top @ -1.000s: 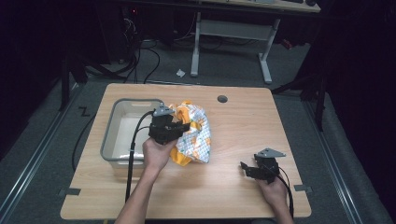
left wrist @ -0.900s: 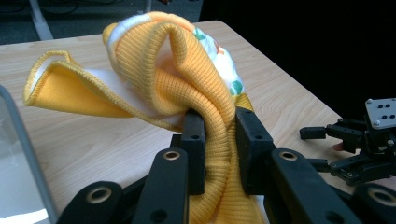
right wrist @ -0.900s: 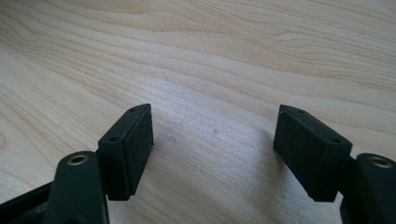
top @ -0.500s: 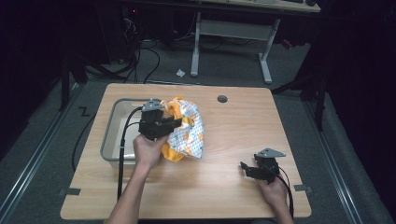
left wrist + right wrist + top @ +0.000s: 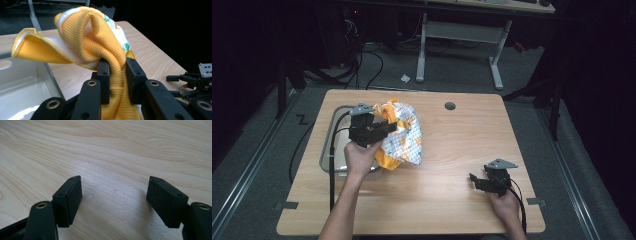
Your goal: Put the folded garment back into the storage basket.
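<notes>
The left claw [image 5: 117,75] is clenched on a fold of the cloth [image 5: 402,135], which hangs bunched above the counter [image 5: 452,200], just beside the tray [image 5: 328,150]. Judged from this, the pick-up is done; placing the cloth remains, whether into the tray or elsewhere cannot be told. The right claw [image 5: 113,200] rests released on bare wood, well apart, holding nothing. The cloth is soft ribbed knit, orange with stitched hems, its other face white with small printed motifs. The tray is rectangular, pale and smooth-walled. The counter is light wood-grain with rounded corners.
</notes>
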Available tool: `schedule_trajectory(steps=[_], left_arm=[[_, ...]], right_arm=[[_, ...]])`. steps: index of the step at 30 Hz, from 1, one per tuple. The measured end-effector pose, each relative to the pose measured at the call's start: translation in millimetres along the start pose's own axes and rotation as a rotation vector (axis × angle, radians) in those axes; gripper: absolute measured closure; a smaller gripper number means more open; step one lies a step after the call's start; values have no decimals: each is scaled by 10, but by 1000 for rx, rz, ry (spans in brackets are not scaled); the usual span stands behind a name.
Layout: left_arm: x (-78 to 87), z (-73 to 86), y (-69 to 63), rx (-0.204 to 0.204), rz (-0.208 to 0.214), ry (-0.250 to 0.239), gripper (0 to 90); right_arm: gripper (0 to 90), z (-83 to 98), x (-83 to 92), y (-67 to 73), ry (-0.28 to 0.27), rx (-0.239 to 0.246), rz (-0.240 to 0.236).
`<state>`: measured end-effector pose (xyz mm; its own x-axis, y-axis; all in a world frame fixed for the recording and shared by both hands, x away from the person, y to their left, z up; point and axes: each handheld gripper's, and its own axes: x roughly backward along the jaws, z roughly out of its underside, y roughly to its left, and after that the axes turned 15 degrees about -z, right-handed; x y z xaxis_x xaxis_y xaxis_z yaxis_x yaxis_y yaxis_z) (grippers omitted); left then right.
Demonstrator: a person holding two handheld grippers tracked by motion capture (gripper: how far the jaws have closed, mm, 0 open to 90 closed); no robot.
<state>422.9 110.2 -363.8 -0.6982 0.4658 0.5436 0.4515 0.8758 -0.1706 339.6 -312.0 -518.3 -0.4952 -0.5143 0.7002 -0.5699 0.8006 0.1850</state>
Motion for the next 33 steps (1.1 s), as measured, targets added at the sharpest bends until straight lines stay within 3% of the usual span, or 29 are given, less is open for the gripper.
schedule_trajectory(steps=[11,17,33], left_arm=[[114,-29,148,5,-26,-12,757],[157,-41,275,27,-38,-20,757],[213,-15,480,33,-97,20,756]], right_arm=[[288,0,-1,0,0,0,1],[288,-1,-2,0,-1,-1,1],[288,-1,-2,0,-1,-1,1]])
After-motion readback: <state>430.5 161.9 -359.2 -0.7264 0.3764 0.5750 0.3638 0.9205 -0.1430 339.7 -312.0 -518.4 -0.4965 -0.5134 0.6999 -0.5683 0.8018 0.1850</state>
